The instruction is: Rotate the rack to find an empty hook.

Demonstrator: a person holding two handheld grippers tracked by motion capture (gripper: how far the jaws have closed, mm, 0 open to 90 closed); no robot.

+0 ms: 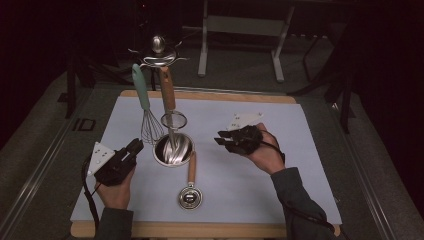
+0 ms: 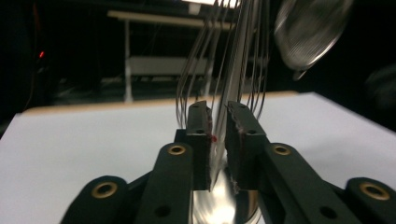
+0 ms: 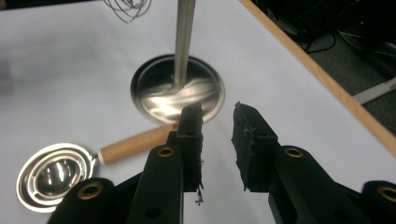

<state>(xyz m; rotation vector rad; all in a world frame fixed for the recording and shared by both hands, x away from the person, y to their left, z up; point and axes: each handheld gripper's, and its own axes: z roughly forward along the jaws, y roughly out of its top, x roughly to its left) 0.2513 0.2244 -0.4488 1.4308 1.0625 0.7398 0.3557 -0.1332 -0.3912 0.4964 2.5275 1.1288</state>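
Observation:
A steel utensil stand [image 1: 172,149] rises from a round base on the white mat. A teal-handled whisk [image 1: 142,95] and a wooden-handled mesh strainer [image 1: 168,92] hang from its top. A wooden-handled steel skimmer [image 1: 190,196] lies flat in front of the base. My left gripper [image 1: 136,146] is just left of the base. In the left gripper view its jaws [image 2: 218,112] stand a narrow gap apart, pressing on nothing, with the whisk wires [image 2: 205,56] and the pole [image 2: 238,70] beyond. My right gripper [image 1: 222,141] hovers right of the base, open and holding nothing [image 3: 218,112], above the skimmer's handle [image 3: 135,142].
The mat [image 1: 260,175] covers a wooden board [image 1: 210,230] whose edge shows at front and back. Bare mat lies to the right of the stand and at the front left. A dark floor and a metal table frame [image 1: 240,30] lie beyond the board.

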